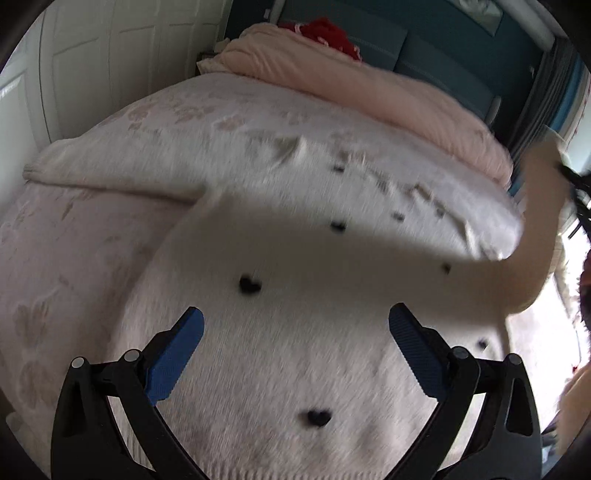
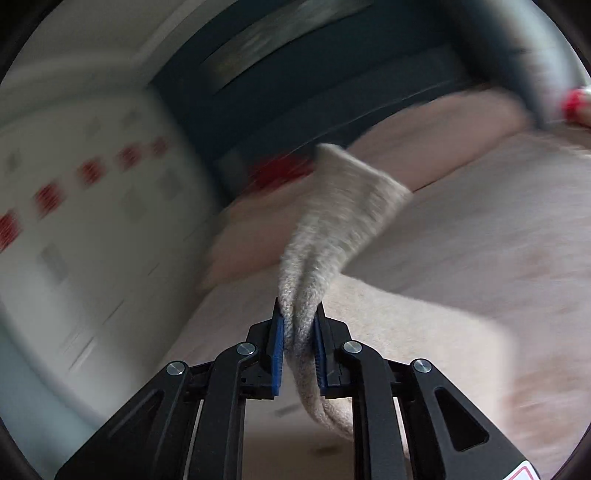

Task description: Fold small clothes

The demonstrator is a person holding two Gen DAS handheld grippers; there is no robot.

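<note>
A small cream knit sweater with small black heart marks lies spread on the bed, blurred by motion. My left gripper is open just above its body, blue pads wide apart, holding nothing. My right gripper is shut on a sleeve of the sweater, which stands up bunched between the blue pads. In the left wrist view the same sleeve rises at the far right, lifted off the bed.
The bed has a pale floral cover and a folded pink duvet at its head. A red item lies against the dark blue headboard. White wardrobe doors stand at the left.
</note>
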